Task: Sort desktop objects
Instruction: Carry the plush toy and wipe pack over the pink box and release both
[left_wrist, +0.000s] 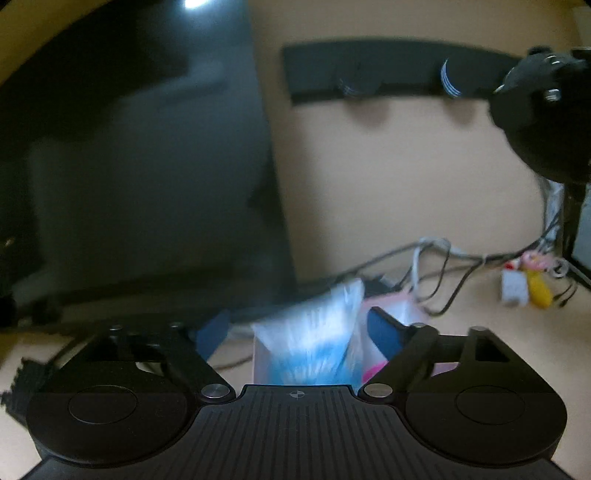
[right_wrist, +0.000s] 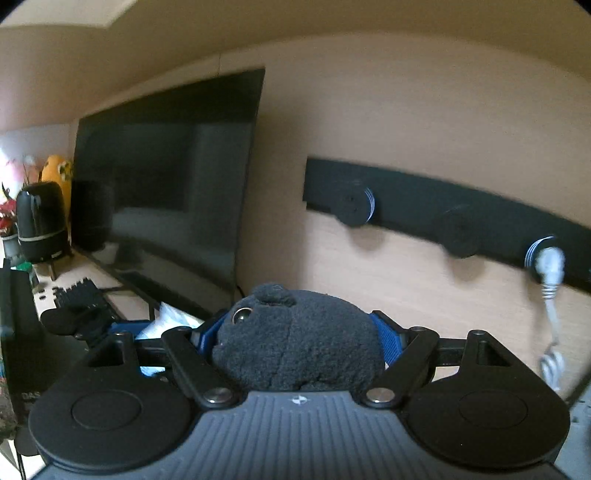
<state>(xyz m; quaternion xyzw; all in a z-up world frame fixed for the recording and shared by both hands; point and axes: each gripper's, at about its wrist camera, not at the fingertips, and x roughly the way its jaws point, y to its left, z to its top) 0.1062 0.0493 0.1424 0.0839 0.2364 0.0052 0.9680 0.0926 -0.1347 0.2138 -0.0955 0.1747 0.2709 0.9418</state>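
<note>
A dark grey plush toy (right_wrist: 295, 339) (one shiny bead eye is seen) is pinched between the blue pads of the right gripper (right_wrist: 301, 338) and held up in front of the black monitor (right_wrist: 166, 177) and the wall. The left gripper (left_wrist: 297, 332) is spread wide with nothing gripped; a blurred clear packet with blue print (left_wrist: 314, 332) is seen between its fingers above the beige desk (left_wrist: 480, 317).
</note>
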